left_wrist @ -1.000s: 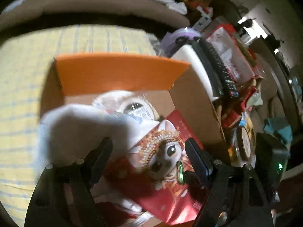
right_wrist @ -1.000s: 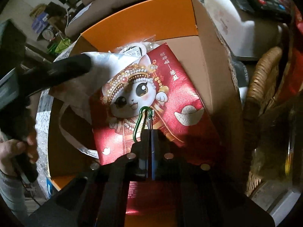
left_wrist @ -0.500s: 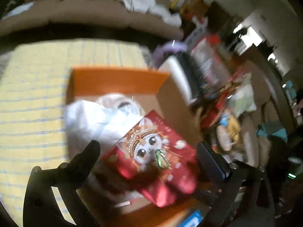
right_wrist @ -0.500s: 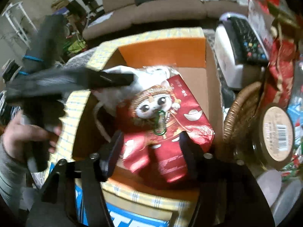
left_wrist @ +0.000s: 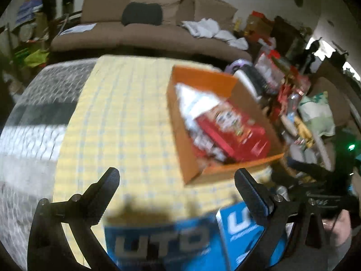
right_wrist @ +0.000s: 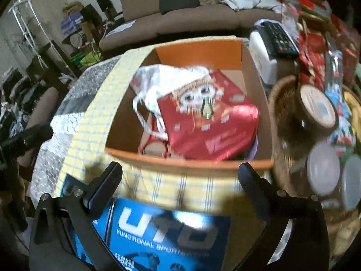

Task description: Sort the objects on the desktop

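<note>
An open cardboard box with orange flaps (right_wrist: 198, 52) (left_wrist: 203, 79) stands on a yellow checked cloth (left_wrist: 126, 117). Inside lie a red cat-print bag (right_wrist: 209, 122) (left_wrist: 232, 131), a green carabiner (right_wrist: 206, 108) resting on it, and a white bag (right_wrist: 158, 79) (left_wrist: 196, 101). My left gripper (left_wrist: 176, 180) is open and empty, in front of the box and to its left. My right gripper (right_wrist: 180, 176) is open and empty, just in front of the box's near rim.
A blue UTO box (right_wrist: 167, 234) (left_wrist: 180, 241) lies under both grippers. Right of the cardboard box are a wicker basket (right_wrist: 282, 103), round lidded tins (right_wrist: 320, 108), a remote on a white block (right_wrist: 277, 38) and red packets. A brown sofa (left_wrist: 140, 29) is behind.
My right gripper opened, leaving the green carabiner on the red bag, and drew back out of the box. My left gripper let go of the white bag and pulled back and left.
</note>
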Demonstrator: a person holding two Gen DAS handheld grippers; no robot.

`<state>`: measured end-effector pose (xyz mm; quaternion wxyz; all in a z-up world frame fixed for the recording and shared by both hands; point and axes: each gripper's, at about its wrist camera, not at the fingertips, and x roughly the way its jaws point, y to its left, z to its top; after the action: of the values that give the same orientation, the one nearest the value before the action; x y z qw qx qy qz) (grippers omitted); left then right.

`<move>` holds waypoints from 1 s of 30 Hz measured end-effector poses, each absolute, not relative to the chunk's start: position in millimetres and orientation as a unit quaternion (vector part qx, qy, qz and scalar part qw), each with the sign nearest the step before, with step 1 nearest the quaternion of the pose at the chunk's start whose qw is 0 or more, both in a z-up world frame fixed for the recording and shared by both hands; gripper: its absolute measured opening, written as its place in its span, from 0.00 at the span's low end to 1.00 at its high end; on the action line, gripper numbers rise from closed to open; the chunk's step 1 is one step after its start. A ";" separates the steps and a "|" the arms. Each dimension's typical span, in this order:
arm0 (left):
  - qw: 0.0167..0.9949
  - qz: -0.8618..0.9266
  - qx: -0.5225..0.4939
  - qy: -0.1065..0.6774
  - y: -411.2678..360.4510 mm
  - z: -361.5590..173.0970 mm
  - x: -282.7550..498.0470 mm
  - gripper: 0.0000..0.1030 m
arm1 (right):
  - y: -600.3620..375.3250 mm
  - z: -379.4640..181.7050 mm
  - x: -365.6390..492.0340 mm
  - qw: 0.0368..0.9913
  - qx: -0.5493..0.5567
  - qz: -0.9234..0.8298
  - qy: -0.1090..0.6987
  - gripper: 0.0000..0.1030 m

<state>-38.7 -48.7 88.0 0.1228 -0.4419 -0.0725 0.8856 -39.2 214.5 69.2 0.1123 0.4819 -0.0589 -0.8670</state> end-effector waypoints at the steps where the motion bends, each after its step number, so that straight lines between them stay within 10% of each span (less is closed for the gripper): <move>1: 0.115 0.886 -0.443 -0.070 -49.9 80.3 -31.6 1.00 | 213.4 65.6 -31.1 0.106 0.478 -0.869 -0.062 1.00; 30: 0.032 0.897 -0.439 -0.033 -22.3 6.8 22.3 1.00 | 186.2 8.8 9.7 0.026 0.462 -0.886 0.008 1.00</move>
<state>22.3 -22.3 6.8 0.0320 -0.4391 -0.0325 0.8973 9.7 186.2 8.8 0.0256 0.4622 0.0085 -0.8864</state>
